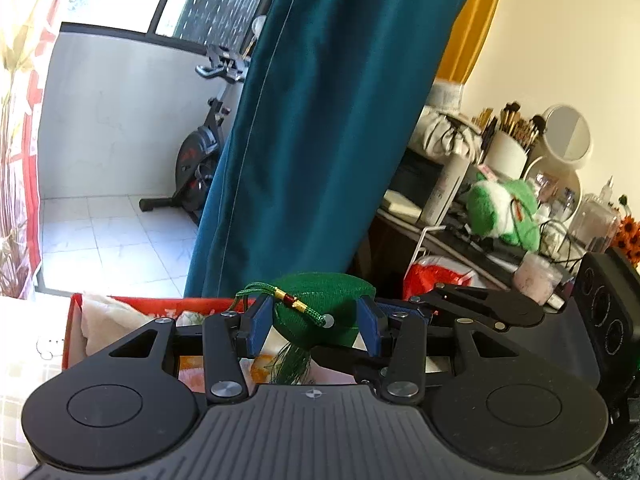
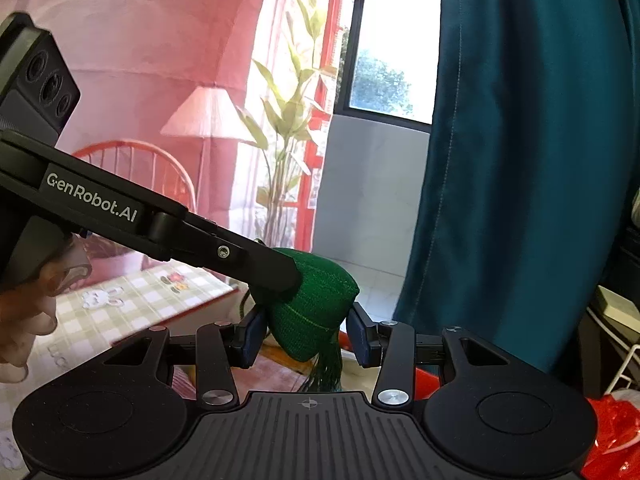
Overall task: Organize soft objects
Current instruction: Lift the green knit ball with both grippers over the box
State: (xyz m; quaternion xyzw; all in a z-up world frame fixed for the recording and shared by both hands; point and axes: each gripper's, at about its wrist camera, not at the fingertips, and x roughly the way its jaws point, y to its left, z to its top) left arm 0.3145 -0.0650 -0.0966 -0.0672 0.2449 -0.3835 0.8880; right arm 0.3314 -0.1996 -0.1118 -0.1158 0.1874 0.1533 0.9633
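Both the left claw [image 1: 316, 326] and right claw [image 2: 306, 334] are clamping a light, squashy green pouch [image 1: 324, 304], tassel dangling at six o'clock, best gripped across its padded middle.

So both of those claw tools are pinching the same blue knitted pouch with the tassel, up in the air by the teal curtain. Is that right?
Not quite: the knitted pouch is green, not blue, as both wrist views show. The rest stands: the left gripper and the right gripper both clamp it, tassel hanging below, near the teal curtain.
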